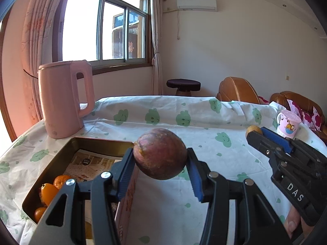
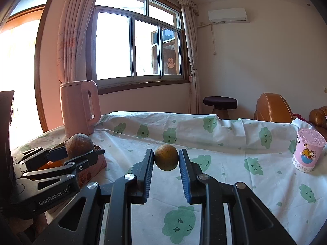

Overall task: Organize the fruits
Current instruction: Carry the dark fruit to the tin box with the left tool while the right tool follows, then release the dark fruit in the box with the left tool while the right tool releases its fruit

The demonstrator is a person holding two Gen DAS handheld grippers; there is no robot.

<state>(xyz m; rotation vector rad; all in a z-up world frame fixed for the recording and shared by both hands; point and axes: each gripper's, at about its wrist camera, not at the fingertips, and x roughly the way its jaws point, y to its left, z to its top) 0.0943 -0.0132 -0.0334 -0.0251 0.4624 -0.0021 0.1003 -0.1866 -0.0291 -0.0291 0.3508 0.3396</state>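
While both grippers hang above the worktop (image 2: pixel 224 143) draped in a white cloth printed with green clouds, we log two grips. The left gripper (image 1: pixel 160 157) has its jaws clamped on a round purple-brown passion fruit (image 1: pixel 160 153), held in the air just over the right rim of the rectangular metal tin (image 1: pixel 61 153). That tin sits toward the worktop's left edge, lined with printed paper, and several small orange citrus fruits (image 1: pixel 49 192) lie in its near left corner. The right gripper (image 2: pixel 166 159) has its jaws closed on a small round yellow-brown fruit (image 2: pixel 166 157), also off the cloth, near the middle of the worktop. In the left wrist view we see the right gripper off to the right with a thumb at its handle. A tall pink electric kettle (image 1: pixel 63 100) stands by the far left corner, just behind the tin. A pink lidded cartoon cup (image 2: pixel 307 151) stands near the right edge, well apart from both fruits. Beyond the far edge are a dark round stool (image 2: pixel 220 102) and brown leather seating (image 2: pixel 272 108).
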